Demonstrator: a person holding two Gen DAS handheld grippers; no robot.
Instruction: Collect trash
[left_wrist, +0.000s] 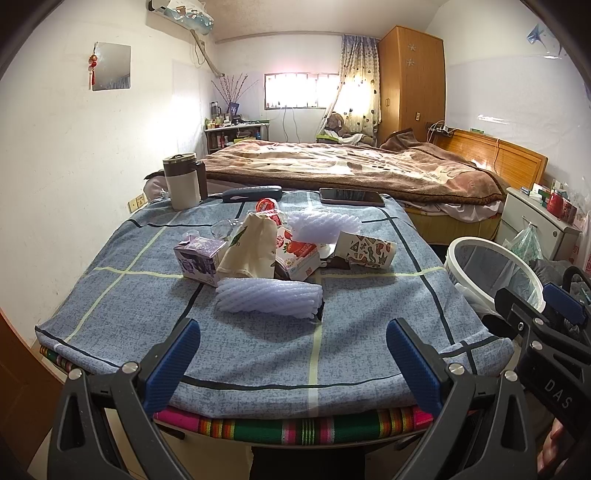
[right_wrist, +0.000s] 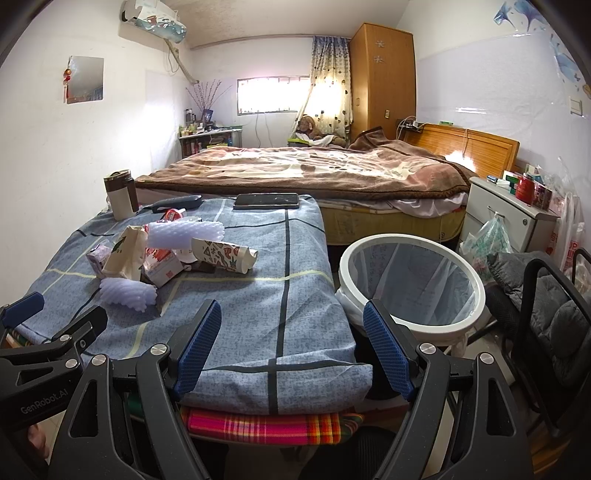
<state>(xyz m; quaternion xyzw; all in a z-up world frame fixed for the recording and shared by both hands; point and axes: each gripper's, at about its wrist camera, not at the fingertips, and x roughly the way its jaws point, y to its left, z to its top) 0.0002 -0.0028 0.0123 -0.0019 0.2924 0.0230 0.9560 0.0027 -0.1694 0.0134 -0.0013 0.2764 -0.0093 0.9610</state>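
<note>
A pile of trash lies on the blue checked tablecloth (left_wrist: 258, 354): a white foam net sleeve (left_wrist: 267, 297) nearest me, a purple carton (left_wrist: 199, 258), a cream paper bag (left_wrist: 251, 247), a strawberry milk carton (left_wrist: 297, 256), a patterned paper cup (left_wrist: 365, 249) on its side and a second foam sleeve (left_wrist: 323, 225). My left gripper (left_wrist: 293, 363) hangs open over the table's near edge, short of the pile. My right gripper (right_wrist: 291, 345) is open at the table's right corner, beside the white bin (right_wrist: 412, 282) lined with a clear bag.
A mug (left_wrist: 183, 181), a dark case (left_wrist: 251, 194) and a phone (left_wrist: 351, 196) sit at the table's far edge. Behind is a bed (left_wrist: 351, 166). A nightstand (right_wrist: 513, 210), hanging plastic bags (right_wrist: 487, 236) and a dark chair (right_wrist: 546, 306) crowd the right side.
</note>
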